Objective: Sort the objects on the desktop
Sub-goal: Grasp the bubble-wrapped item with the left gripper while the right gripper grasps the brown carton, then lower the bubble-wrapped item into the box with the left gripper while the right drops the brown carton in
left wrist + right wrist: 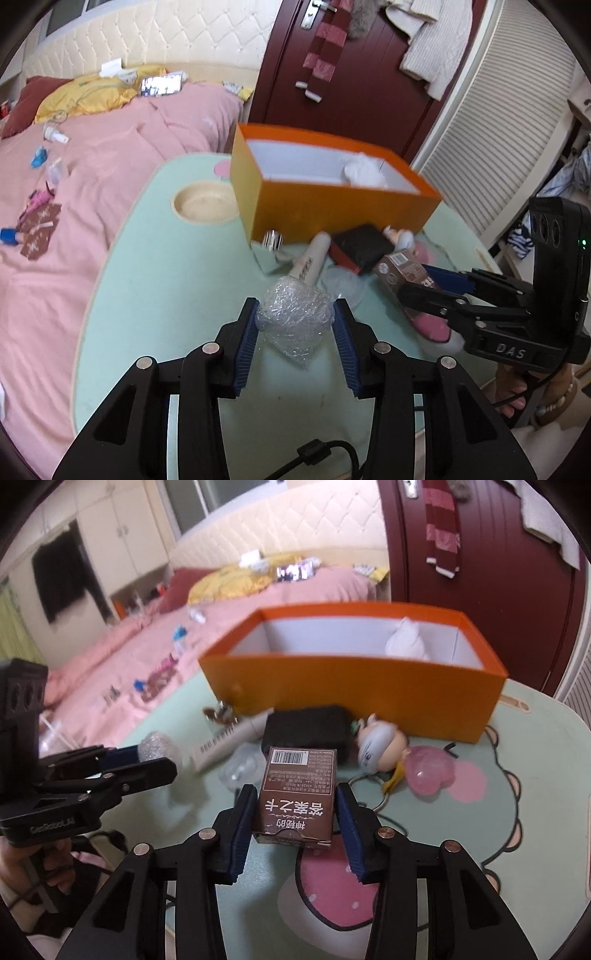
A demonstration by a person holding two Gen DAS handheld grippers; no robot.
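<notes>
Pinching crinkly bubble wrap (pixel 293 317), rectangular brown carton (pixel 297 801)

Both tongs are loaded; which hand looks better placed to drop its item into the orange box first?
Probably right: its tongs grip the brown carton facing the orange box; the left tongs, with bubble wrap, look farther back.

Pink bedspread (pixel 110 155) is covering the bed, lying beside the green table. Yellow pillow (pixel 92 94) and dark red pillow (pixel 26 103) are resting near the tufted cream headboard (pixel 147 37). Small items are lying scattered on the bedspread, too blurred to identify. Striped scarf (pixel 325 48) and white knit garment (pixel 436 48) are hanging on the dark red door (pixel 369 85). Black garment (pixel 62 579) is hanging on the cream wardrobe (pixel 122 542).
</notes>
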